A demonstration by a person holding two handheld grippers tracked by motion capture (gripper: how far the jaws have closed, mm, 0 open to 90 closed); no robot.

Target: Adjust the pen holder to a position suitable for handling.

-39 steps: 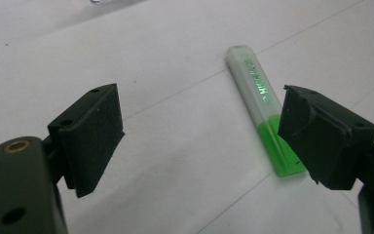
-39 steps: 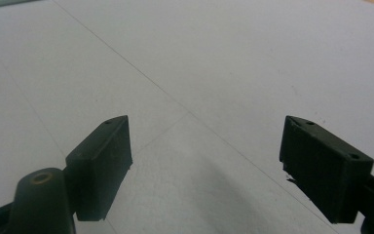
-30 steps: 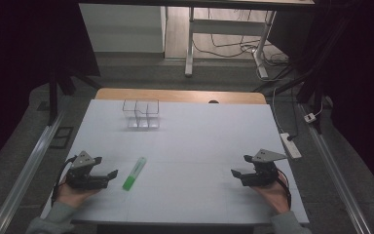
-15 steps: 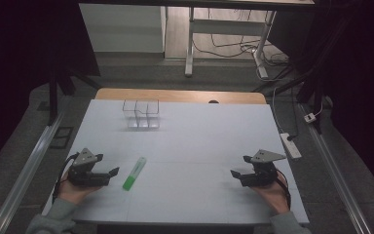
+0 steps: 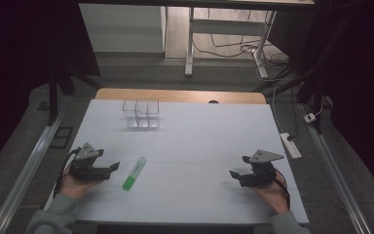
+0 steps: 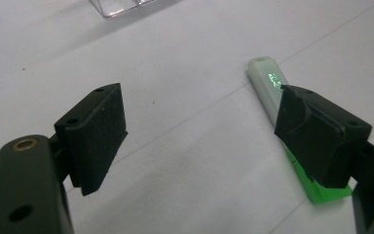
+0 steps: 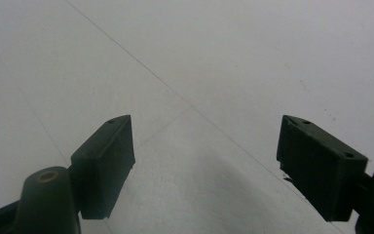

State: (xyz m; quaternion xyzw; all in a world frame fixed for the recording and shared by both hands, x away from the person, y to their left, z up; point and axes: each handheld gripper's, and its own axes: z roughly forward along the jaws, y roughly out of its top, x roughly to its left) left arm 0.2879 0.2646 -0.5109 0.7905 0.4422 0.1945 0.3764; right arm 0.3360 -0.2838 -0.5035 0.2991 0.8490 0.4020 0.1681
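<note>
The left gripper [image 5: 106, 170] has its fingers [image 6: 95, 134] spread wide with nothing between them, low over the white desk [image 5: 199, 146] near its left front edge. Just to the right of those fingers lies a green highlighter [image 5: 134, 173], flat on the desk with its pale cap end pointing away toward the far side; in the left gripper view one finger overlaps its side, though contact cannot be confirmed. The right gripper [image 5: 236, 175] sits well apart at the right front of the desk, its fingers [image 7: 104, 161] also wide open above bare surface. At the far left of the desk stands a clear plastic compartment box [image 5: 141, 113].
</note>
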